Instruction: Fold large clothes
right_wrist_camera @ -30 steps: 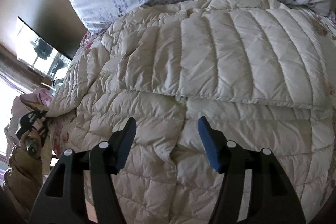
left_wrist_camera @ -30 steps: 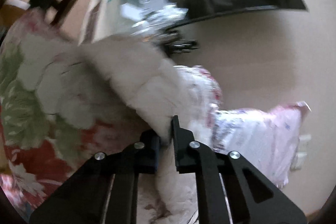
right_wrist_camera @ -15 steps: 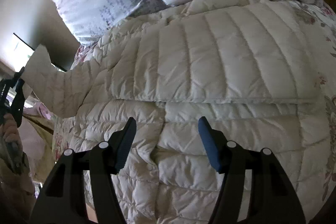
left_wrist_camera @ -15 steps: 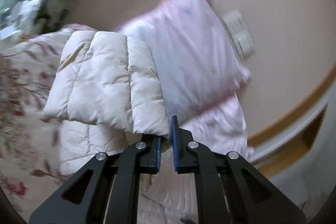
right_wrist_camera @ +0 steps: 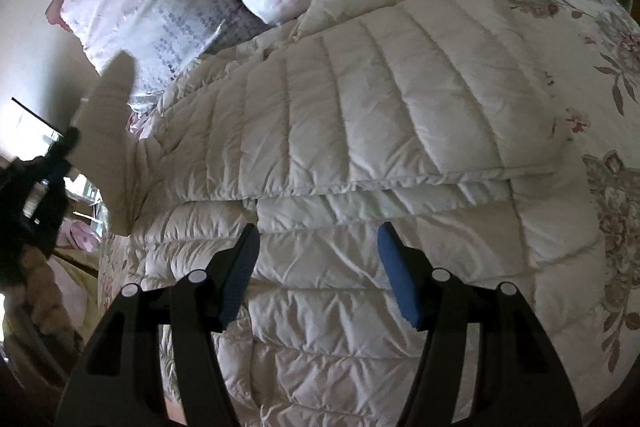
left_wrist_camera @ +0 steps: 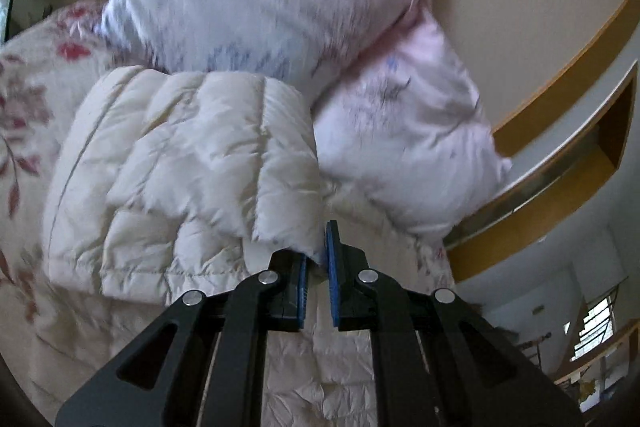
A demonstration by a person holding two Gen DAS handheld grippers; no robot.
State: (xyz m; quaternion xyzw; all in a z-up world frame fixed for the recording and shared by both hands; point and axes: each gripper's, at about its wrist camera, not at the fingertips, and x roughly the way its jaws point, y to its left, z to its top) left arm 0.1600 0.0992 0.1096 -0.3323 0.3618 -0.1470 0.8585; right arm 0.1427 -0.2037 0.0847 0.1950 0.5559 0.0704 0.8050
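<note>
On a floral bedspread [right_wrist_camera: 608, 39] with two pillows [right_wrist_camera: 160, 7] at the frame's top, a cream down jacket [right_wrist_camera: 400, 115] is lying half-folded. The left gripper [left_wrist_camera: 317, 259] is pinching its sleeve [left_wrist_camera: 192, 163] (apparently carrying it inward for the fold), while the right gripper [right_wrist_camera: 318, 259] is hovering spread above the jacket's centre.

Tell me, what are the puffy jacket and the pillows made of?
The jacket looks like thin, slightly shiny synthetic shell with soft filling, perhaps down: stitched puffy channels, fine crinkles. The pillows look like smooth matte printed fabric, perhaps cotton; the weave is too small to tell.
</note>
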